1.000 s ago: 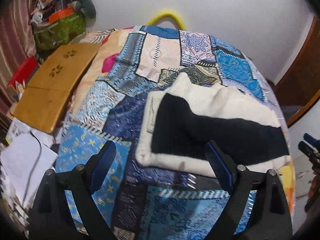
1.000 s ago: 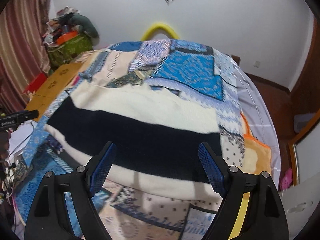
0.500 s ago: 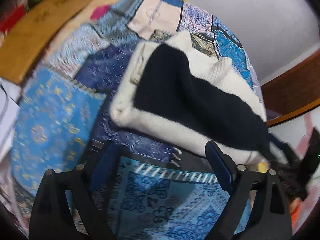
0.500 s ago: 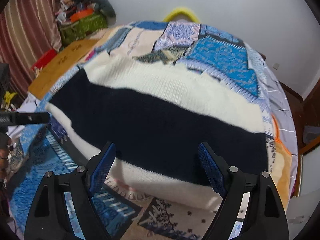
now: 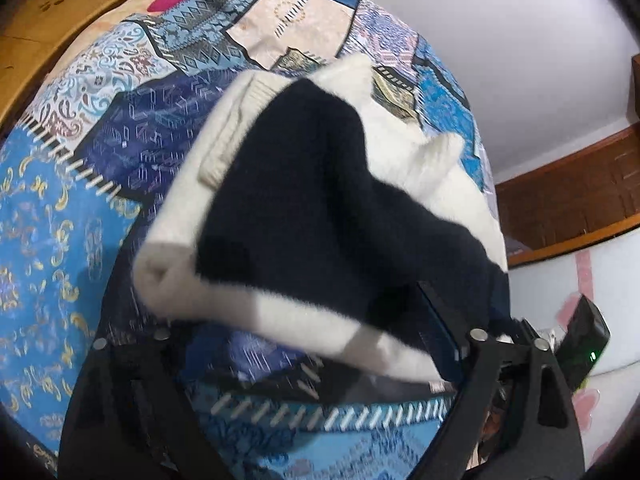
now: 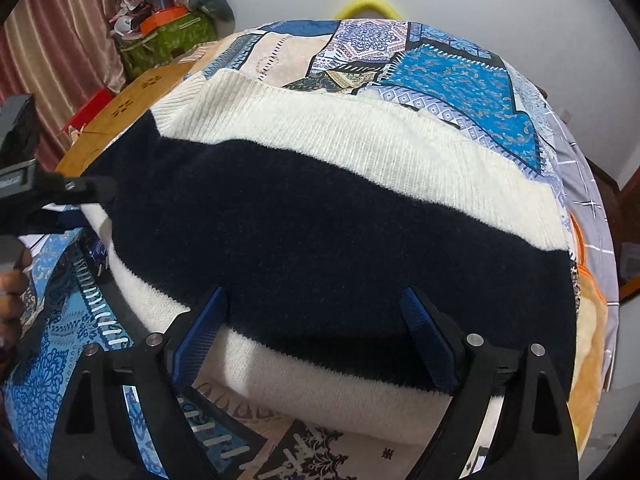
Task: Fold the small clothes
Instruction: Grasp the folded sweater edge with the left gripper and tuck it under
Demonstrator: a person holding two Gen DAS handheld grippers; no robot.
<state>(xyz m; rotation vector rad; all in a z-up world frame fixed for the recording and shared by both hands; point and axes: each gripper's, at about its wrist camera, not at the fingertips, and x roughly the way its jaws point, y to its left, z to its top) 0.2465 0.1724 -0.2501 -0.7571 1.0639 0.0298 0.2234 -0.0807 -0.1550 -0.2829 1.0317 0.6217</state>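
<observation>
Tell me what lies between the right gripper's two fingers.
In the right wrist view, the sweater fills the span: its near cream edge and black band sit between the open right gripper fingers, over the quilt. Nothing else intervenes.

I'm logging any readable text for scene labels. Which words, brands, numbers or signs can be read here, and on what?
None can be read.
Knit sweater: no label or print shows.
Patchwork bedspread: ornament only, no letters.
Wooden board: paw-shaped marks, no words.
Clutter on the green bag: too small to read.
</observation>
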